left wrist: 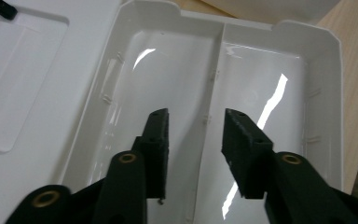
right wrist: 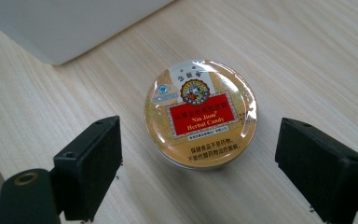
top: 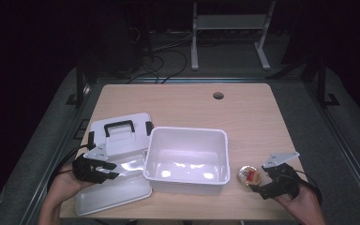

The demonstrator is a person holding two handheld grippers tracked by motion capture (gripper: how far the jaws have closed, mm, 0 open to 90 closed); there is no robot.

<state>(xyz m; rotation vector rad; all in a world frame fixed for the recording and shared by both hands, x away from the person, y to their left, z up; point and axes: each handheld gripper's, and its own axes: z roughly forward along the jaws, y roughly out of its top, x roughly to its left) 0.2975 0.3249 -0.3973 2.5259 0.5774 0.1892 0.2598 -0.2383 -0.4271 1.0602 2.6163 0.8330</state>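
High view: a white tub [top: 187, 159] sits at centre frame on the wooden table [top: 243, 112], with nothing visible in it. To its left a white lid with a black handle [top: 120, 132] lies flat, and at lower left a shallow white divided tray [top: 115, 187] rests on the table edge. A round candy tin [top: 249, 176] stands just right of the tub, at lower right. The left gripper [top: 104, 172], held by a hand entering from the bottom left, points right over the tray. The right gripper [top: 258, 186], held from the lower right corner, points left at the tin.

Left gripper view: the tray [left wrist: 98, 112] has two compartments split by a central rib, both bare; the jaws stand partly spread above the rib, pinching nothing.

Right gripper view: the tin [right wrist: 200, 112], gold with a red label, lies lid-up at centre on the table between widely spread jaws, clear of both pads.
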